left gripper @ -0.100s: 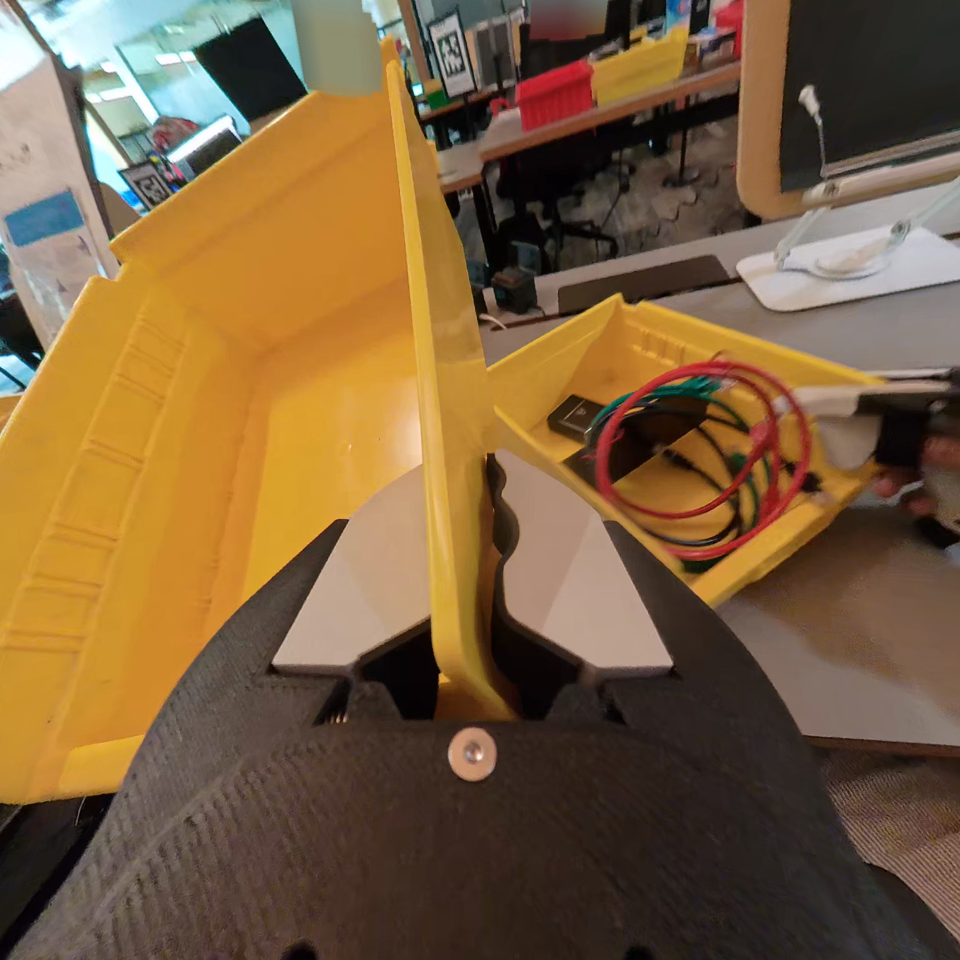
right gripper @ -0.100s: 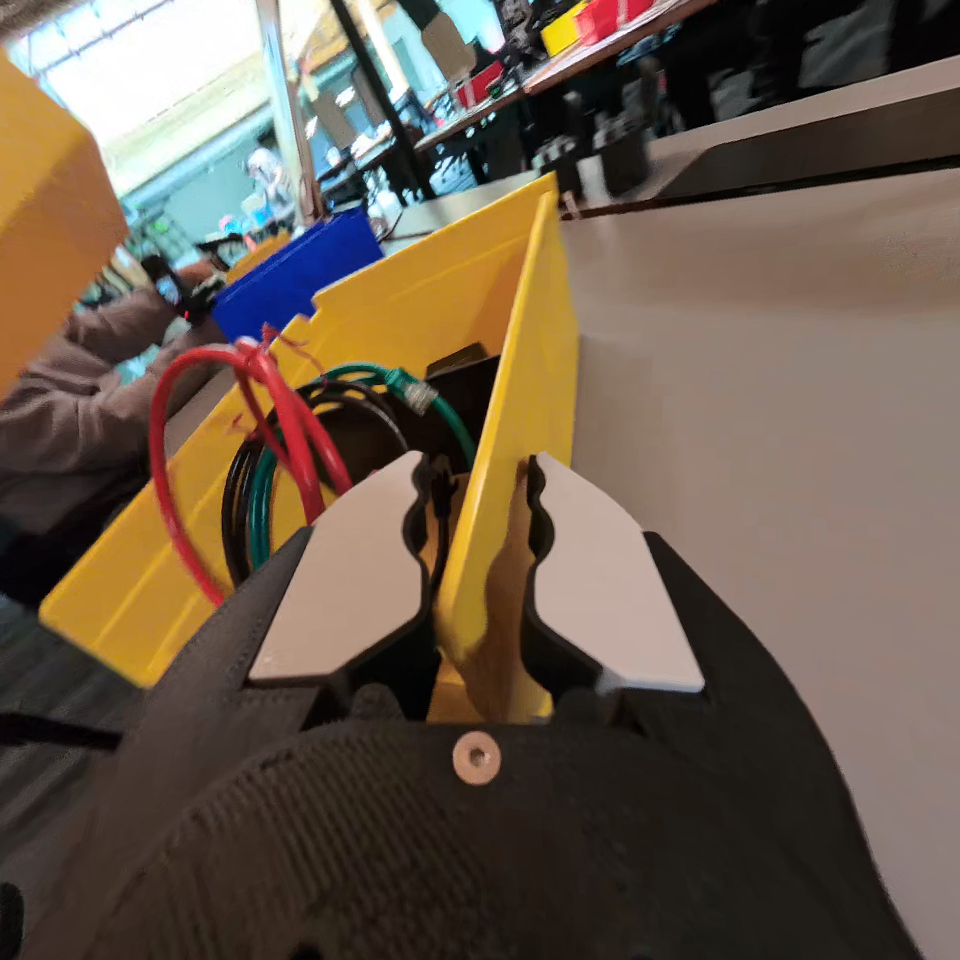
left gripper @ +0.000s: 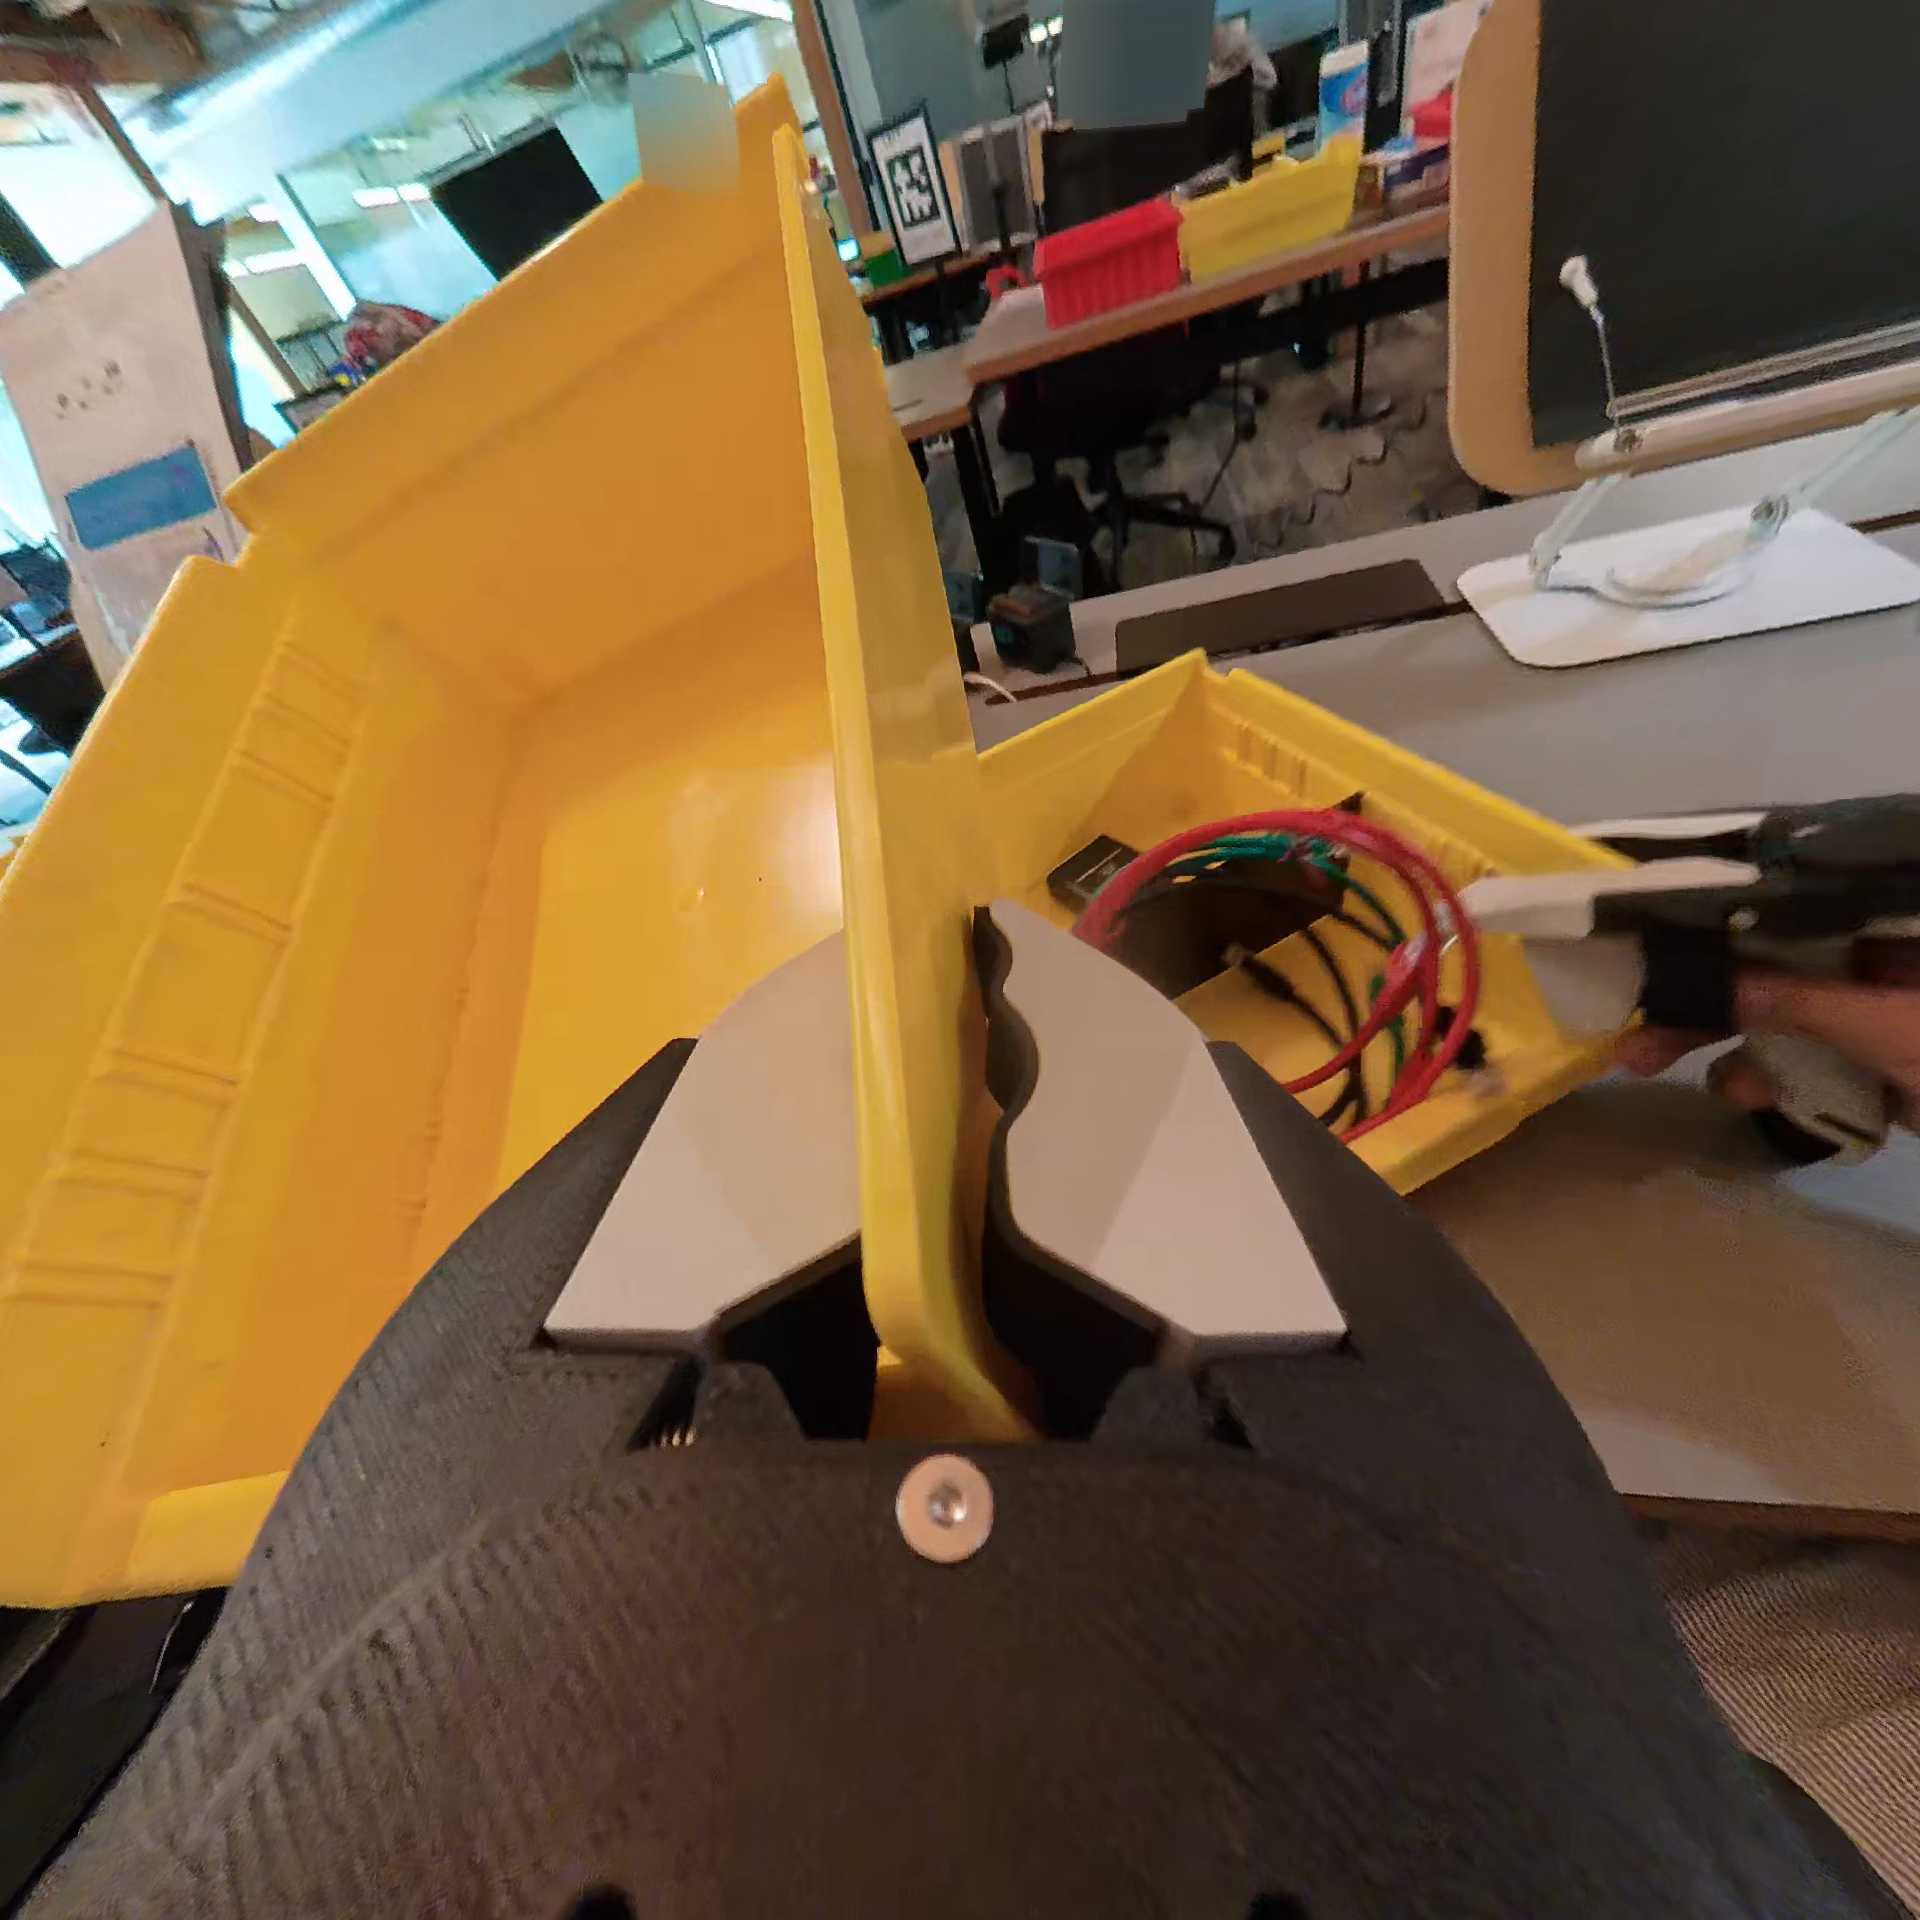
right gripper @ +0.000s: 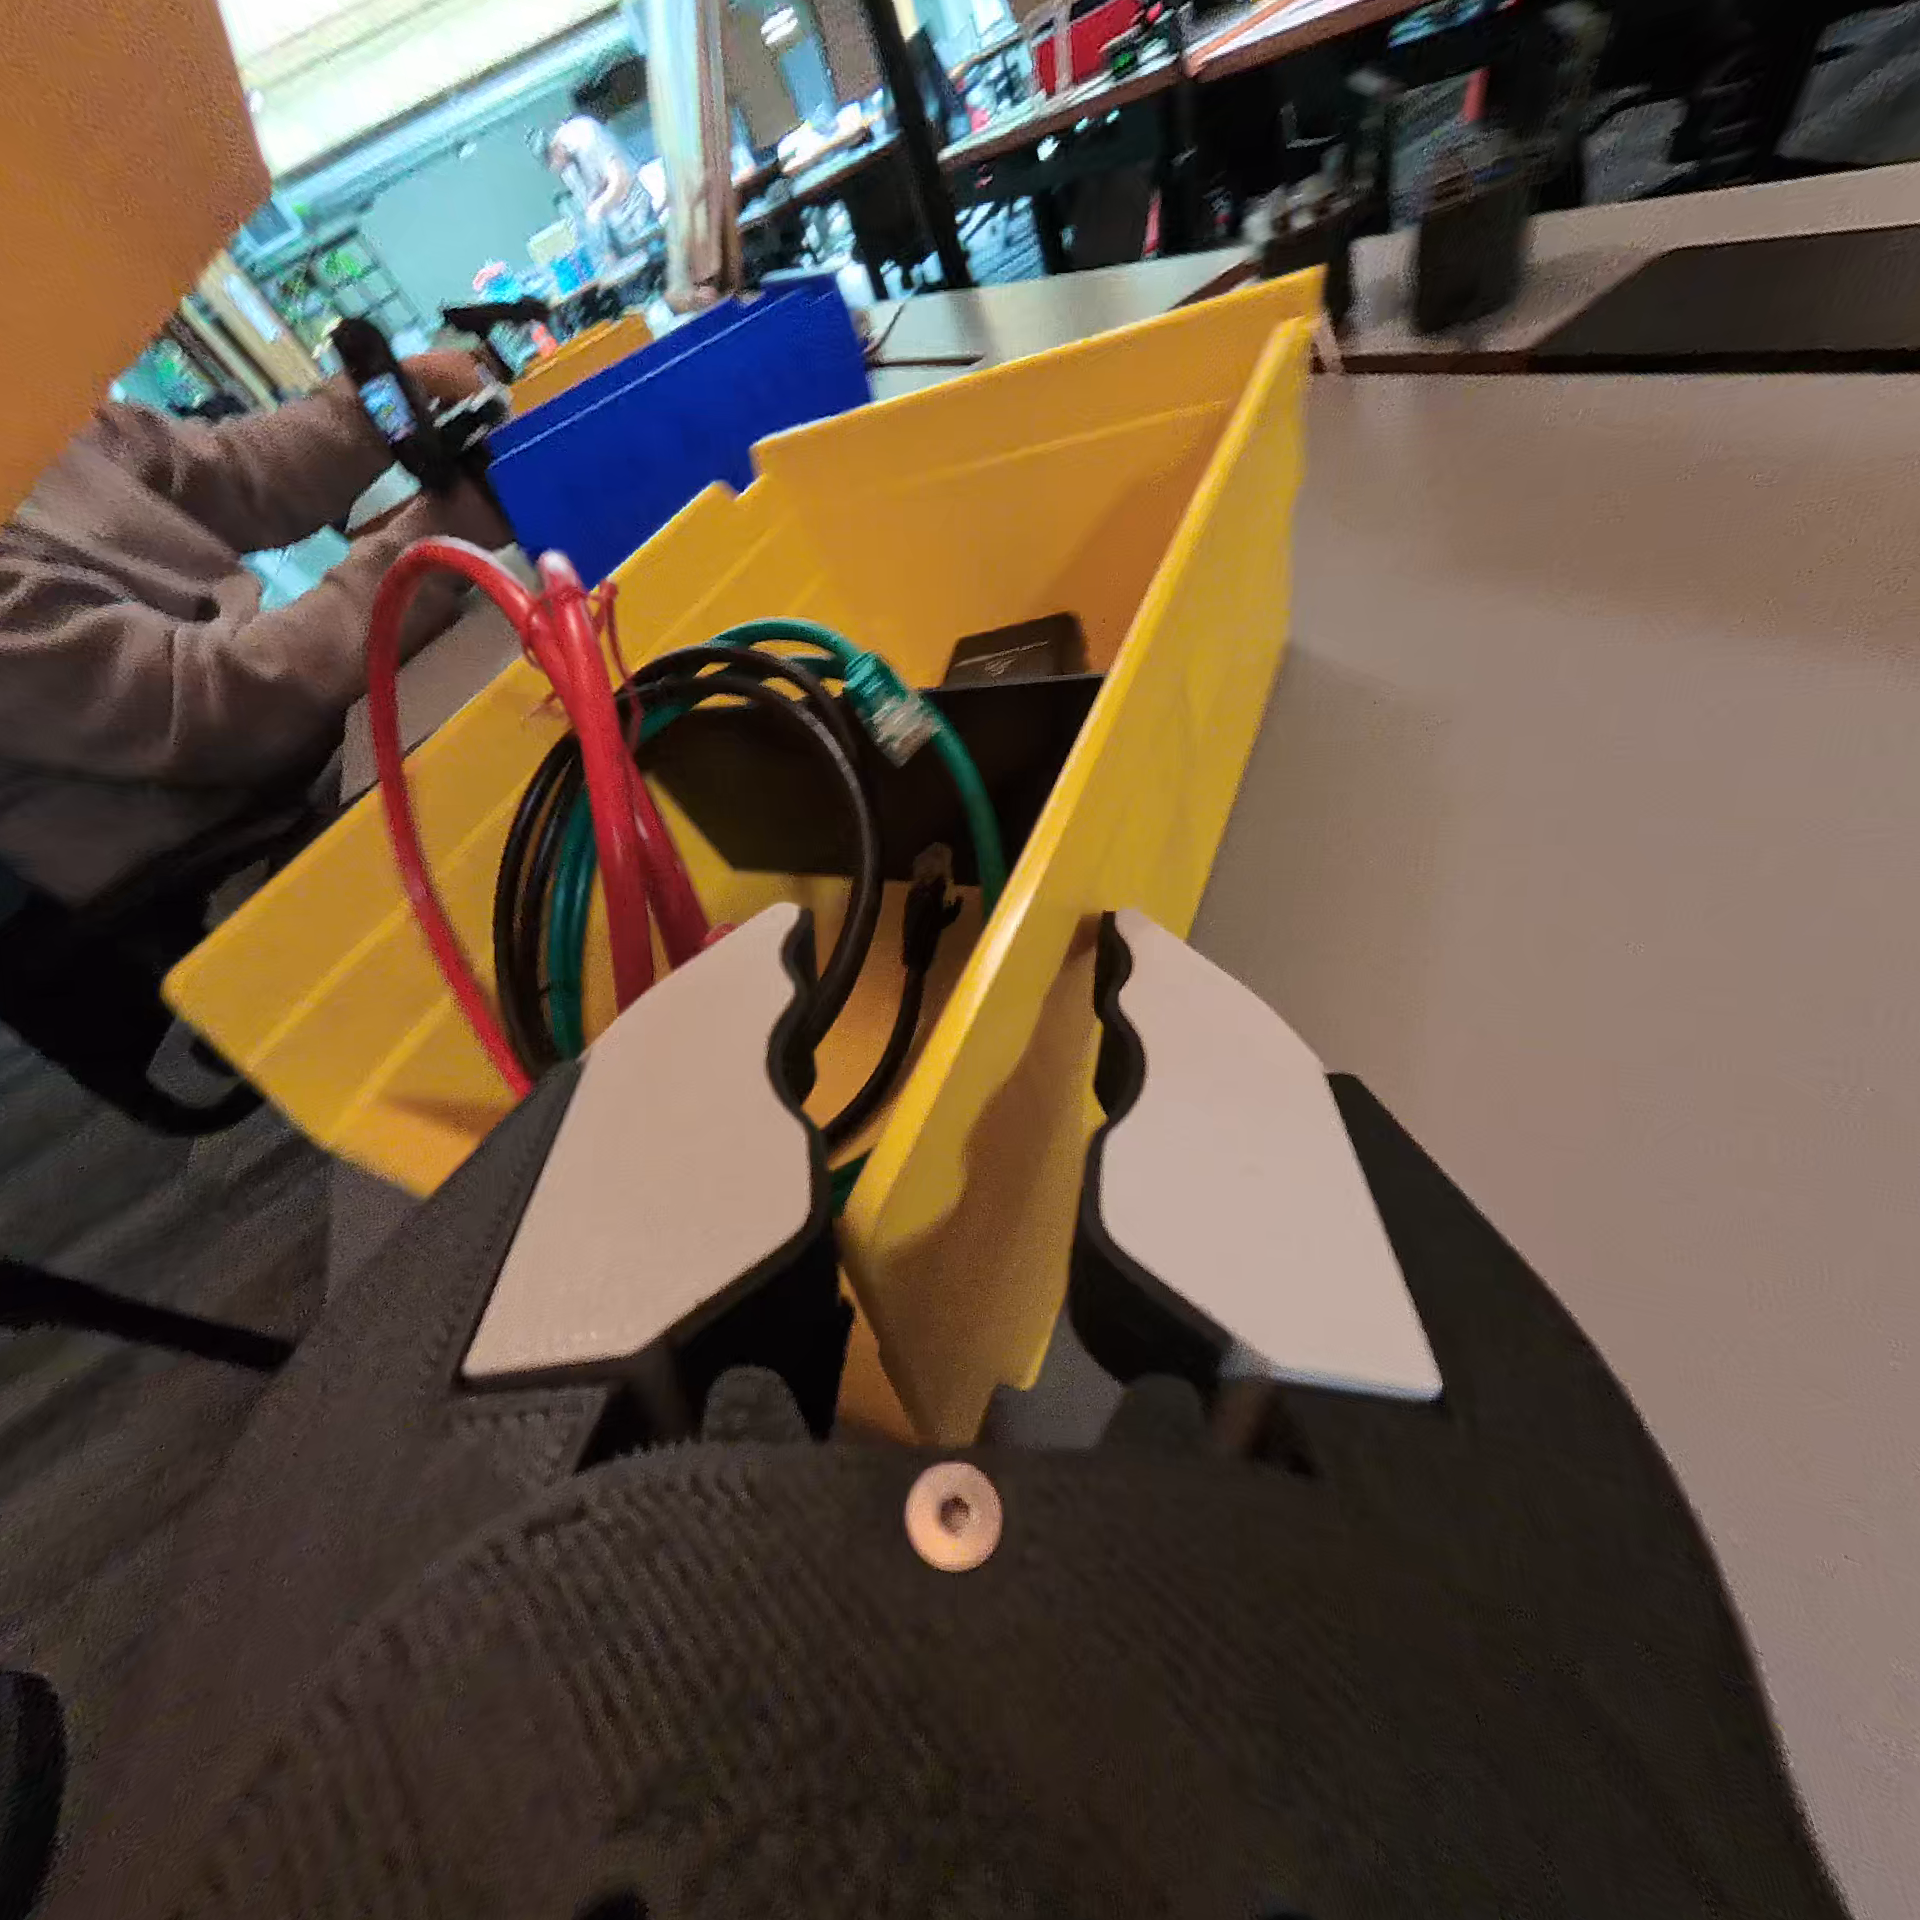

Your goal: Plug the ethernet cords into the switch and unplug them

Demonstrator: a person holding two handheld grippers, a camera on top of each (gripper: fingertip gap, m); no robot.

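1. Yellow wall of the cord bin [right gripper: 1164, 727]: a moment ago the right hand-held gripper [right gripper: 954, 920] was pinched on it. Now its fingers stand apart, with the wall loose between them and a clear gap on each side. Grip released.
2. Bin sits on the desk [right gripper: 1558, 727], which lies to the right of that gripper. Judgement: the bin has been set down, so this gripper is free to go for a cord.
3. Task items are just ahead and left of the right fingers, inside the bin: red cord [right gripper: 582, 727], green cord [right gripper: 883, 665] and black cord [right gripper: 831, 748], all coiled. Nothing is plugged in. A black box [right gripper: 1013, 644], presumably the switch, lies beyond them against the wall.
4. Left hand-held gripper [left gripper: 914, 925] is unchanged, clenched on the side wall of a second, empty bin [left gripper: 416, 831], which is tilted and fills the view to its left.
5. Judgement: this is still the setup stage. The empty bin needs parking before both grippers can work.
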